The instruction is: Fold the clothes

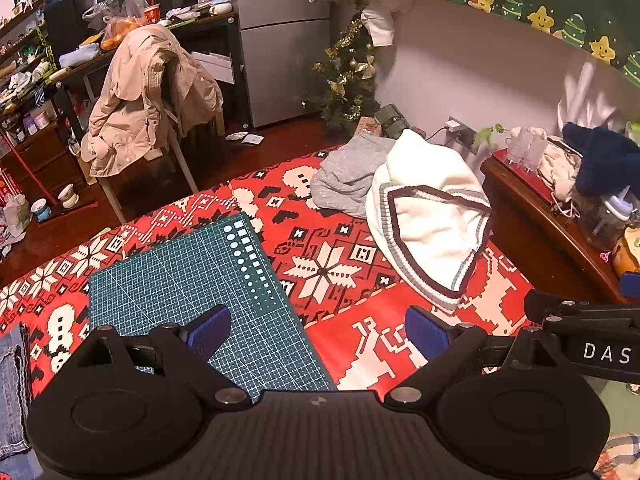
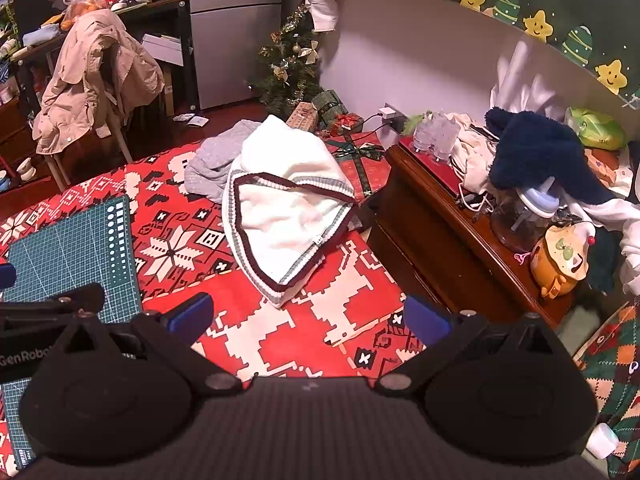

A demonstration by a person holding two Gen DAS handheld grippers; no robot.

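At the far left of the room a cluttered desk [image 1: 48, 60] runs along the wall, and in front of it a chair [image 1: 160, 128] carries a beige coat [image 1: 140, 96] draped over its back. Right of these stands a grey fridge [image 1: 280, 40], then a small Christmas tree [image 1: 348, 76] in the corner by the white wall. The near surface is a counter covered with a red patterned cloth [image 1: 332, 264]; a green cutting mat [image 1: 192, 280] lies on its left part, and a scrap of blue denim [image 1: 12, 380] shows at the left edge. The left gripper [image 1: 318, 330] hangs over the mat's right edge with its jaws spread wide and nothing between them. Toward the far right corner of the counter lies the white sweater [image 2: 288, 212] with dark-striped trim, heaped partly over a grey garment [image 2: 216, 160]. The right gripper [image 2: 308, 316] hovers above bare cloth on the near side of the sweater, jaws fully apart and empty. Beyond the right edge stands a wooden side table [image 2: 448, 220] piled with a dark blue fluffy item [image 2: 532, 148], bottles and other things.
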